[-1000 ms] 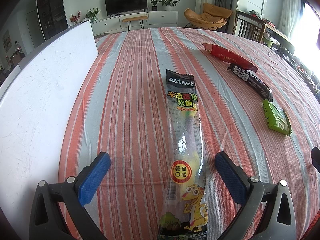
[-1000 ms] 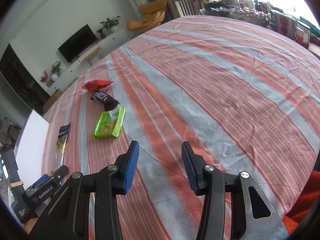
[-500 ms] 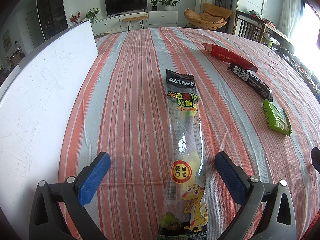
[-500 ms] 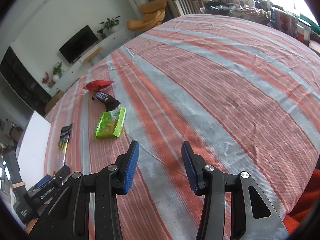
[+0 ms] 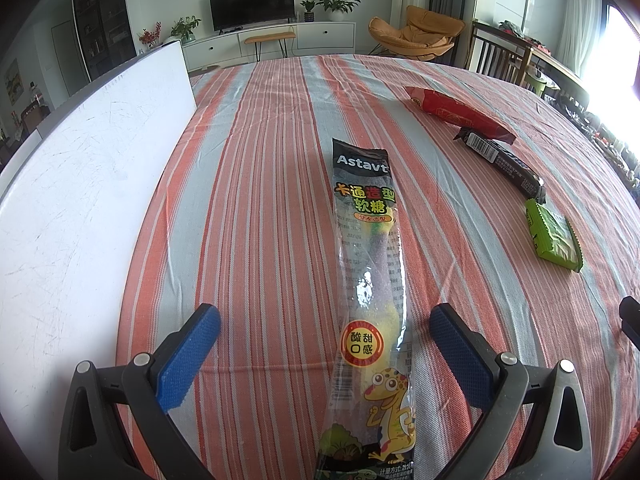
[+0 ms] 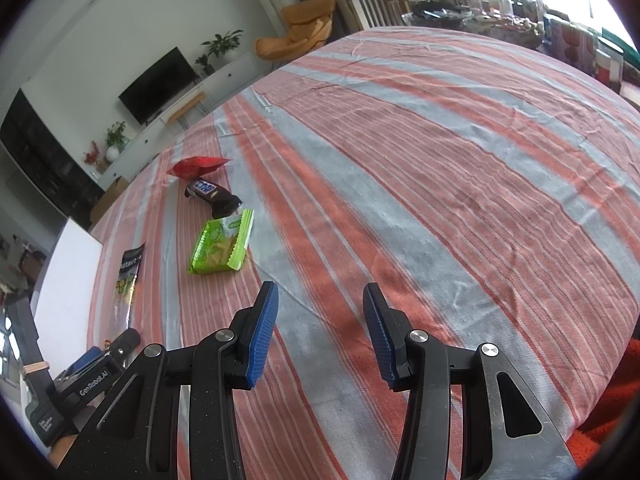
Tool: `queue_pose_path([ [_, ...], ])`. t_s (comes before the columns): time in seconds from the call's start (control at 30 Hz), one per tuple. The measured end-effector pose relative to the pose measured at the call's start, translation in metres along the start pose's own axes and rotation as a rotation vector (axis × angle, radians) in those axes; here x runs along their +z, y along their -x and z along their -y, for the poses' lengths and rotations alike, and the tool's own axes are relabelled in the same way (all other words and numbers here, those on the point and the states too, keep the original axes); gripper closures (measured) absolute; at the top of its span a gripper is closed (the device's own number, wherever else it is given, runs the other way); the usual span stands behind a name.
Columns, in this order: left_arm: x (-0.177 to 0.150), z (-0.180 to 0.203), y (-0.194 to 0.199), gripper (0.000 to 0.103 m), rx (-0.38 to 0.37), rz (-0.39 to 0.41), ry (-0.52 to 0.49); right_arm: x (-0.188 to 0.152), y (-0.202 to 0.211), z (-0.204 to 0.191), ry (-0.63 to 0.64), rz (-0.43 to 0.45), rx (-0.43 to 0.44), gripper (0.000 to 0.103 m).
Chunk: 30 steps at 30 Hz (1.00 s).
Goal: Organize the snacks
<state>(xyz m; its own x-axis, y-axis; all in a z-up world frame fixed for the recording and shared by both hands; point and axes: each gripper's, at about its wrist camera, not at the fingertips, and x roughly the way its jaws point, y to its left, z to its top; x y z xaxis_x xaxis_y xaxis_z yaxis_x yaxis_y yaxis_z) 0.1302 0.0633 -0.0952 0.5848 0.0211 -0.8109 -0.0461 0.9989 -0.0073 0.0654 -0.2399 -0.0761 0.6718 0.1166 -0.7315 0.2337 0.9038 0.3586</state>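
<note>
from your left wrist camera, your left gripper (image 5: 324, 336) hangs over the striped tablecloth (image 5: 260, 200) with its blue pads spread wide apart. the long gummy candy bag (image 5: 370, 280) lies flat between them, running away from you, and neither pad touches it. to its left sits a white board (image 5: 80, 200), just beside the cloth's edge. further right, in a loose row, lie a red snack pouch (image 5: 456, 114), a dark chocolate bar (image 5: 502, 162) and a green wafer pack (image 5: 554, 236); the pouch and the bar look to touch or overlap, and the green pack sits just past the bar's near end. compared with a second ago nothing here has shifted: same framing, same gap between the pads, bag in the same spot.

from your right wrist camera, your right gripper (image 6: 320, 332) has its pads partly apart with only bare cloth between them, holding nothing. the green pack (image 6: 222, 246) is the nearest snack, off to its left, with the bar (image 6: 212, 196) and red pouch (image 6: 196, 166) beyond, and the candy bag (image 6: 128, 280) at the far left by the board (image 6: 68, 280). the view has barely drifted since a second ago and the snacks lie as they did.

so you are paused, and none of the four snacks looks sorted yet. your left gripper is lined up best: lowering and closing across the candy bag seems the natural next step. the thin crinkly film could slip, so take it near the middle.
</note>
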Motion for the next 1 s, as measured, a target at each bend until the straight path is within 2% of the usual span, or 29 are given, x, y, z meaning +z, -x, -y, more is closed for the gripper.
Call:
queue_pose_path([
  [1.0,0.0002,-0.0001,-0.0003,0.0,0.0,0.001,0.0,-0.003,-0.0009,-0.0004,0.0,-0.005,0.007,0.055],
])
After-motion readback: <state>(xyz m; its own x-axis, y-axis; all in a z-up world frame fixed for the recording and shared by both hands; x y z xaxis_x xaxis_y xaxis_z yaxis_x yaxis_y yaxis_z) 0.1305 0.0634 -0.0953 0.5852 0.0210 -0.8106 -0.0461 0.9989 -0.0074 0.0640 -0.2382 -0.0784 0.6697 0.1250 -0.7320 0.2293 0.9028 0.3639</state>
